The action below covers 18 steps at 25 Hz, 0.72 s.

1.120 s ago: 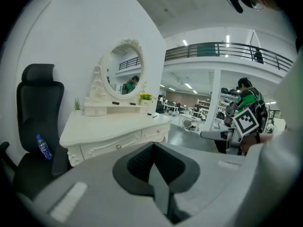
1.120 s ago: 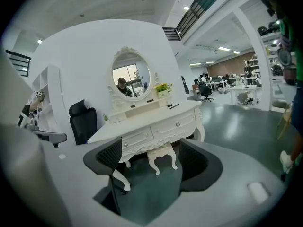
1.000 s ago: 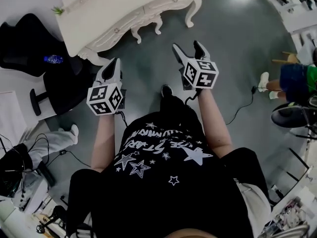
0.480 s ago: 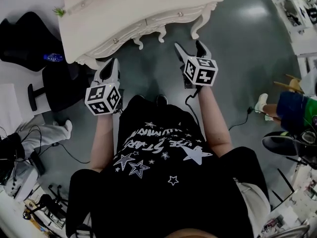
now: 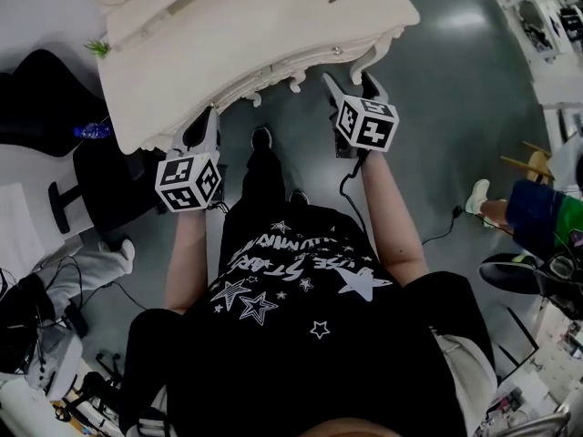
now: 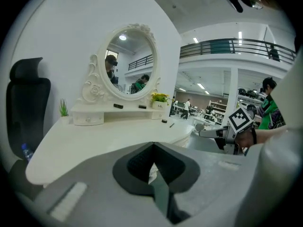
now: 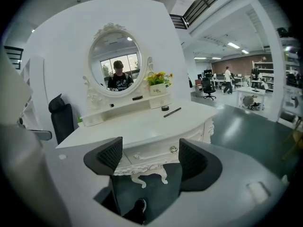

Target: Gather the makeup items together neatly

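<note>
Right gripper point(image 7: 151, 156) you're carrying open, empty; left gripper point(image 6: 152, 169) pinched closed on nothing. Liner pencil point(image 7: 172, 111) on dressing table point(image 7: 118, 129) is looking light, slick, roll-prone: you're wanting a mid-shaft pinch.

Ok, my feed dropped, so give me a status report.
Left gripper shut, empty. Right gripper open, empty. Makeup pencil and small black pot untouched on vanity table ahead. Nothing blocking.

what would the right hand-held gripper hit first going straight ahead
Most likely the drawer front of the white dressing table, near its round knob, seen between the open jaws of the right hand-held gripper. Nothing shows nearer; depth is unclear.
</note>
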Each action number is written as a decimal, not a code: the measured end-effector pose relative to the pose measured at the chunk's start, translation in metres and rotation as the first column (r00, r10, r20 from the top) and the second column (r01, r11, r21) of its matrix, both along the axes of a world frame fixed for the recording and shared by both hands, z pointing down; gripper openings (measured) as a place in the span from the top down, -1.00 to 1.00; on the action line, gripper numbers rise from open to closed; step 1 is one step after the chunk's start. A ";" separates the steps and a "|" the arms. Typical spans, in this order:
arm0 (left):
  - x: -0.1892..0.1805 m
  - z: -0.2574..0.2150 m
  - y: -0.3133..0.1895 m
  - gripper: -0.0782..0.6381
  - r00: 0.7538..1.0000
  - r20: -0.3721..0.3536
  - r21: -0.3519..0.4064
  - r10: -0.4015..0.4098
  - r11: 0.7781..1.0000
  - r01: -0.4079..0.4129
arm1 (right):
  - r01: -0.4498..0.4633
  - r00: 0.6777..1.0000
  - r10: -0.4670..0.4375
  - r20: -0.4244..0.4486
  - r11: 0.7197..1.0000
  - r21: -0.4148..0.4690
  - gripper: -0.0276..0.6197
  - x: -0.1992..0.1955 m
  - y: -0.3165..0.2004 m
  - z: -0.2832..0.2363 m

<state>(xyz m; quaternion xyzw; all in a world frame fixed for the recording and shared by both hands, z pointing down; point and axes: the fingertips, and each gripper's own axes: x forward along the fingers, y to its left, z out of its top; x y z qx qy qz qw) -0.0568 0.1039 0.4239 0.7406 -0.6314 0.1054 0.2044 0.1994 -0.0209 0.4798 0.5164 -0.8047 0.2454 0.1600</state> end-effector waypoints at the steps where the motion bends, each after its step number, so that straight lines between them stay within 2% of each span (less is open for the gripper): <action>1: -0.006 0.002 -0.016 0.78 1.000 -0.001 -0.002 0.006 1.000 -0.006 | -0.018 1.000 0.018 -0.001 1.000 -0.011 -0.27 -0.003 -0.014 0.002; 6: -0.032 0.012 -0.103 0.78 0.997 0.007 -0.019 0.077 0.997 -0.077 | -0.124 0.992 0.123 -0.016 0.990 -0.072 -0.21 -0.014 -0.087 0.013; 10: -0.050 0.015 -0.162 0.78 0.993 -0.002 -0.031 0.116 0.993 -0.116 | -0.200 0.979 0.195 -0.060 0.975 -0.092 -0.18 -0.024 -0.147 0.015; 18: -0.069 0.030 -0.233 0.78 0.982 -0.041 -0.066 0.184 0.980 -0.186 | -0.332 0.940 0.314 -0.136 0.933 -0.138 -0.08 -0.032 -0.223 0.034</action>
